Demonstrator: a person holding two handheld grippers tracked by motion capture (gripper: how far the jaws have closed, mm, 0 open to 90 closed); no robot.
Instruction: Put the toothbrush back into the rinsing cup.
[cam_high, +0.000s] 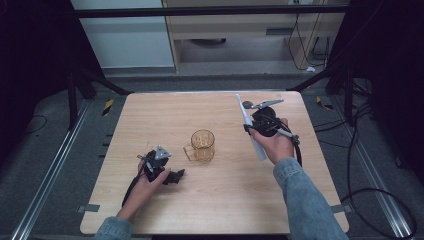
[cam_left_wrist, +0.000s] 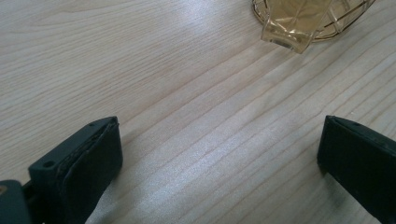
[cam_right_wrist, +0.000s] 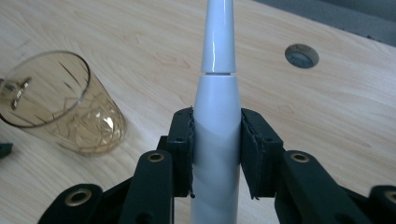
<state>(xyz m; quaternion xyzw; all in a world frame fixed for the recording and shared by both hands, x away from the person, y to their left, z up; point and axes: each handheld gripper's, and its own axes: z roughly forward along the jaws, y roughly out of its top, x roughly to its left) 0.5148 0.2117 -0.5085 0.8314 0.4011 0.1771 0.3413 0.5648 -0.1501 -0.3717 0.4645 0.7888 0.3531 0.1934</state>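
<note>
Toothbrush (cam_high: 248, 125) first: from the high view, the white electric toothbrush sits clamped in my right gripper (cam_high: 257, 131), lifted above the right half of the counter (cam_high: 220, 210), its slim head pointing away from me and up. An amber glass mug (cam_high: 202, 145) stands upright near the counter's middle, between my two hands. My left gripper (cam_high: 176, 176) rests low on the counter, left of the mug and apart from it.

Left gripper view: my left gripper (cam_left_wrist: 219, 154) is released, its jaws standing wide over bare wood; the mug's handle (cam_left_wrist: 292, 35) shows at the top edge.

Right gripper view: my right gripper (cam_right_wrist: 216, 154) grasps the toothbrush (cam_right_wrist: 217, 116) by its thick handle, pads pressing both sides. The mug (cam_right_wrist: 60, 102) stands to the left, and a round grey disc (cam_right_wrist: 301, 55) sits in the counter farther off.
</note>
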